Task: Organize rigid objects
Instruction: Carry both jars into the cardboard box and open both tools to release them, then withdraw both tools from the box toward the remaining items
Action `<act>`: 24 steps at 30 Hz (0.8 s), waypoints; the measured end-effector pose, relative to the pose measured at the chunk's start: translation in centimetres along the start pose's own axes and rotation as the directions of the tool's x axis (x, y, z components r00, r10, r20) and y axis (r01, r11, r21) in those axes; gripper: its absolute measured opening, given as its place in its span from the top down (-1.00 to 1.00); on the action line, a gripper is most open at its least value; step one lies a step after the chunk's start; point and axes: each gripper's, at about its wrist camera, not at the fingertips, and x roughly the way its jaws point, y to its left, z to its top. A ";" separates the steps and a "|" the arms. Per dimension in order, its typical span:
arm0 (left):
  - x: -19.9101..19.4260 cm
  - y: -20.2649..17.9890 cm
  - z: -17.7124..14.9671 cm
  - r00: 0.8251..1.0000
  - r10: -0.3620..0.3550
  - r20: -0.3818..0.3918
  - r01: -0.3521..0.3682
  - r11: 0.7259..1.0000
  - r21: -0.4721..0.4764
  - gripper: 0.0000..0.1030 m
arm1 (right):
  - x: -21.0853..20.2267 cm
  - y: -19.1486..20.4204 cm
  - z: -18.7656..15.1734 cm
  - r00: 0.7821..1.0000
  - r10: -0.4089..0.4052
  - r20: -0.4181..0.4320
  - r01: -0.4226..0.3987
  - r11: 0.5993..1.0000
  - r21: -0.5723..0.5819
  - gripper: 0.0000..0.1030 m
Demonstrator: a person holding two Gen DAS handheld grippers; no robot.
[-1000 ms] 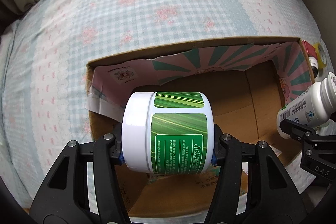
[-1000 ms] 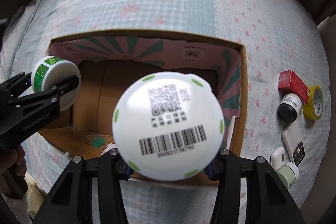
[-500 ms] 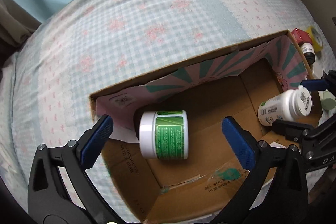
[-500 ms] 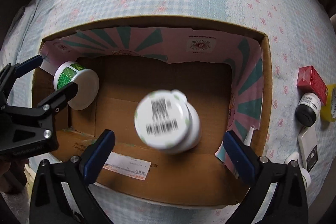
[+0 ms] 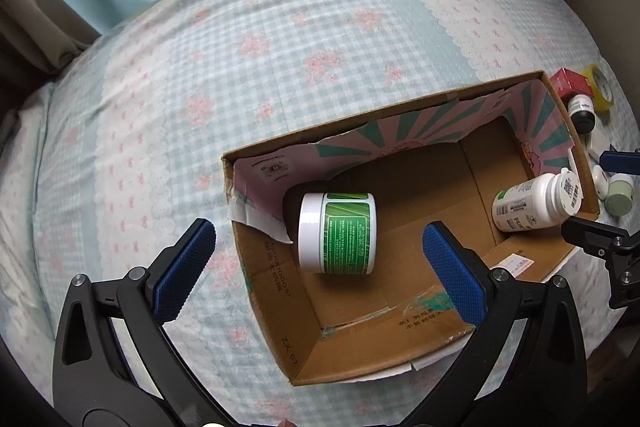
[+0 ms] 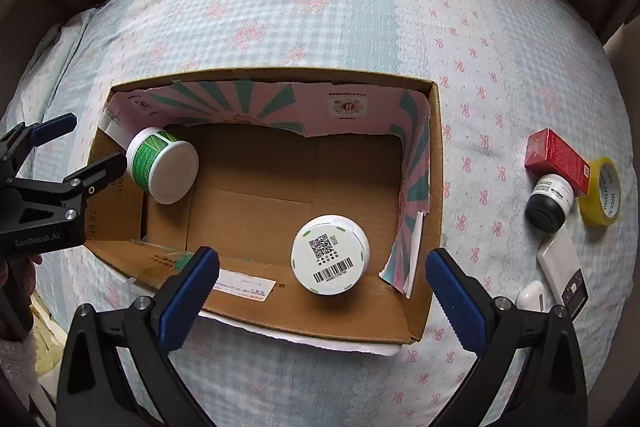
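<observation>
An open cardboard box (image 5: 360,359) (image 6: 436,163) sits on the bed. A white jar with a green label (image 5: 338,233) (image 6: 162,165) lies on its side at the box's left end. A white pill bottle (image 5: 536,201) (image 6: 330,259) lies in the box's right end. My left gripper (image 5: 316,267) is open and empty above the box's left end; it also shows in the right wrist view (image 6: 76,143). My right gripper (image 6: 320,287) is open and empty above the box's near edge.
To the right of the box on the checked bedcover (image 6: 320,7) lie a red carton (image 6: 556,163), a black-capped jar (image 6: 548,203), a yellow tape roll (image 6: 604,191), a white remote-like device (image 6: 564,271) and a pale green bottle (image 5: 619,195). Curtains hang behind the bed.
Both grippers have opened and let go: the green-label jar and the white bottle dropped into the box. Both grippers have since pulled up and back from the box.
</observation>
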 end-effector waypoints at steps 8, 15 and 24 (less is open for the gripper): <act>-4.2 0.6 -1.3 1.000 0.007 0.016 -0.006 0.999 -0.046 -1.00 | -3.7 -0.1 -0.2 0.997 -0.021 0.075 0.019 1.000 0.019 -1.00; -9.3 -0.2 -2.7 1.000 0.013 0.023 -0.011 0.994 -0.109 -1.00 | -8.1 -0.1 -1.7 0.989 -0.042 0.141 0.036 0.998 0.046 -1.00; -15.2 -4.9 -3.4 0.996 -0.015 0.085 0.026 0.991 -0.128 -1.00 | -14.7 -2.5 -5.8 0.967 -0.082 0.242 0.061 0.994 0.096 -1.00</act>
